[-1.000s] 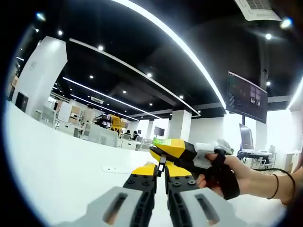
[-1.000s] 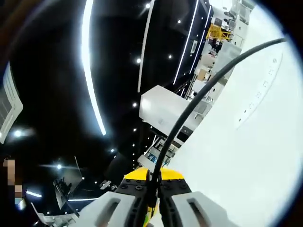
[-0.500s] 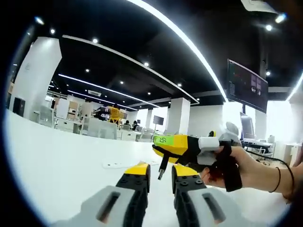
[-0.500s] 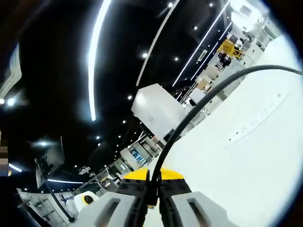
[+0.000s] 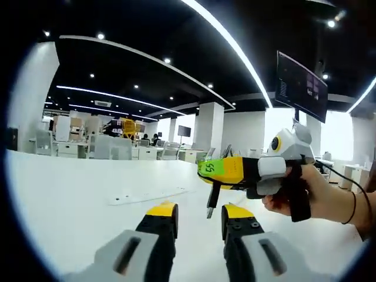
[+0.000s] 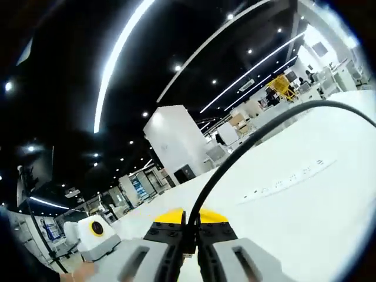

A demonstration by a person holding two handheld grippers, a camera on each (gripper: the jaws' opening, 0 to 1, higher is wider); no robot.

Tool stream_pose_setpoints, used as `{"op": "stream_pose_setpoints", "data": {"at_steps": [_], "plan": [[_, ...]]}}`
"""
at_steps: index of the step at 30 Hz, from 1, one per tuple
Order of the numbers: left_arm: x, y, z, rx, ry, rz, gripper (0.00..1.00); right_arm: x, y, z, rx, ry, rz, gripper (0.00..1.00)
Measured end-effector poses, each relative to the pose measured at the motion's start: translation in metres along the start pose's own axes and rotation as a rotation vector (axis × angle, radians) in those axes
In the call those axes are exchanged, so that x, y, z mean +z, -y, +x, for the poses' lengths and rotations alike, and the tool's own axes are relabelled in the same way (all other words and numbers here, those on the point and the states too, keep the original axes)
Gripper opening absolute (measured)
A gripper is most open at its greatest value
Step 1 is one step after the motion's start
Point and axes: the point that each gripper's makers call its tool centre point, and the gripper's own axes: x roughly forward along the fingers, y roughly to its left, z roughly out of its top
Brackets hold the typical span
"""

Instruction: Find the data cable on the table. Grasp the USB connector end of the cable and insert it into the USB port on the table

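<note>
Left gripper view: right tool [image 5: 204, 176], holding cable [image 5: 211, 201], label [image 5: 210, 168] maybe "55".

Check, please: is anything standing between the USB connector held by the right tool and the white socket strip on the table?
Nothing visible does. The right tool is shut on the cable, whose USB connector hangs above the table; the white socket strip lies uncovered on it.
</note>
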Motion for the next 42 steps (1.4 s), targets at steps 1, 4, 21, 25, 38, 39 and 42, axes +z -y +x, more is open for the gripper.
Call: {"op": "stream_pose_setpoints", "data": {"at_steps": [1,4,21,25,38,39,42], "plan": [[0.0,0.0,0.005,-0.008,-0.002,-0.001,0.3,0.004,0.007,-0.002,-0.016,0.008,-0.002,0.08],[-0.004,0.001,0.018,-0.033,-0.028,0.009,0.3,0.008,0.016,-0.003,-0.046,0.015,-0.018,0.08],[-0.03,-0.003,0.103,-0.118,-0.071,-0.004,0.41,0.033,0.094,0.0,-0.216,-0.037,-0.152,0.08],[-0.034,-0.004,0.113,-0.131,-0.082,-0.002,0.41,0.04,0.112,0.003,-0.248,-0.055,-0.172,0.08],[-0.055,-0.003,0.146,-0.164,-0.128,0.026,0.42,0.057,0.159,0.01,-0.346,-0.091,-0.257,0.08],[-0.053,-0.004,0.147,-0.163,-0.12,0.014,0.42,0.058,0.162,0.011,-0.354,-0.09,-0.258,0.08],[-0.045,-0.009,0.153,-0.148,-0.066,-0.08,0.42,0.06,0.172,0.013,-0.375,-0.093,-0.256,0.08]]}}
